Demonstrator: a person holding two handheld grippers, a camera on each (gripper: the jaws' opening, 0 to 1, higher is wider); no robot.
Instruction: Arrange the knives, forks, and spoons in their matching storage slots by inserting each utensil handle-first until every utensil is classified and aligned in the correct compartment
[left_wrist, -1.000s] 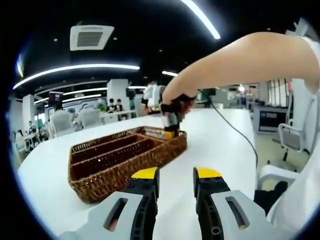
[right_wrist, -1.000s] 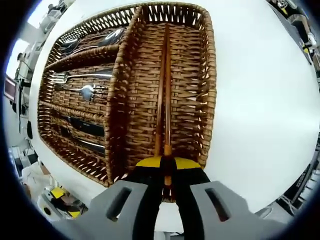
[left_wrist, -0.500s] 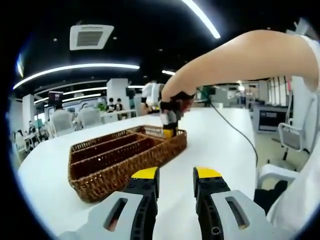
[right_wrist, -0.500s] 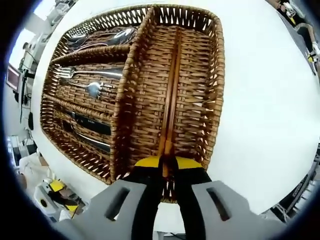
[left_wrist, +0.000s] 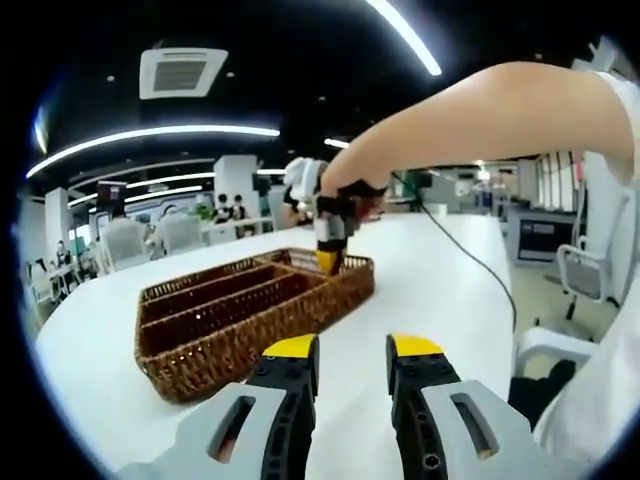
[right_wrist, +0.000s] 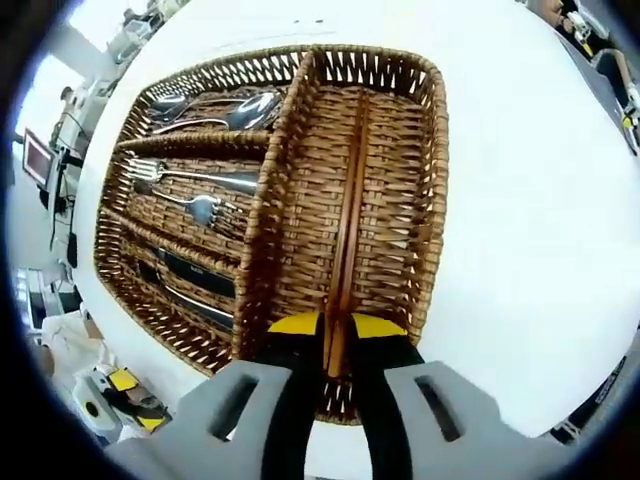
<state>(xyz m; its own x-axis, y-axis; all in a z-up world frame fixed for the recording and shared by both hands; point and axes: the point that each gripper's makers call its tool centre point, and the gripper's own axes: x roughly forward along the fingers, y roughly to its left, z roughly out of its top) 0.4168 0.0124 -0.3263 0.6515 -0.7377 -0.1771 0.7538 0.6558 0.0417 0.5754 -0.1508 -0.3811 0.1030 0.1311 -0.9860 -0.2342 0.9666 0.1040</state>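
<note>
A brown wicker basket (left_wrist: 230, 320) with long slots lies on the white table (left_wrist: 430, 290). From above, its basket rim (right_wrist: 428, 200) encloses spoons (right_wrist: 235, 110) in the end slot, forks (right_wrist: 200, 180) in the middle one and dark-handled knives (right_wrist: 195, 275) in the outer one. My right gripper (right_wrist: 337, 330) is shut on thin wooden chopsticks (right_wrist: 350, 200) that run lengthwise along the wide cross compartment. Seen from the side, that right gripper (left_wrist: 327, 250) hangs over the basket's far end, tips down. My left gripper (left_wrist: 352, 350) stays low in front of the basket, open, with nothing between its jaws.
The person's bare arm (left_wrist: 480, 120) reaches across above the table. A black cable (left_wrist: 470, 260) trails over the tabletop to the right. An office chair (left_wrist: 580, 270) stands beyond the table's right edge. Desks and people fill the room behind.
My right gripper has lifted and drawn back a little with the chopsticks still in it, so more of the basket shows beneath. The left gripper has not moved.
</note>
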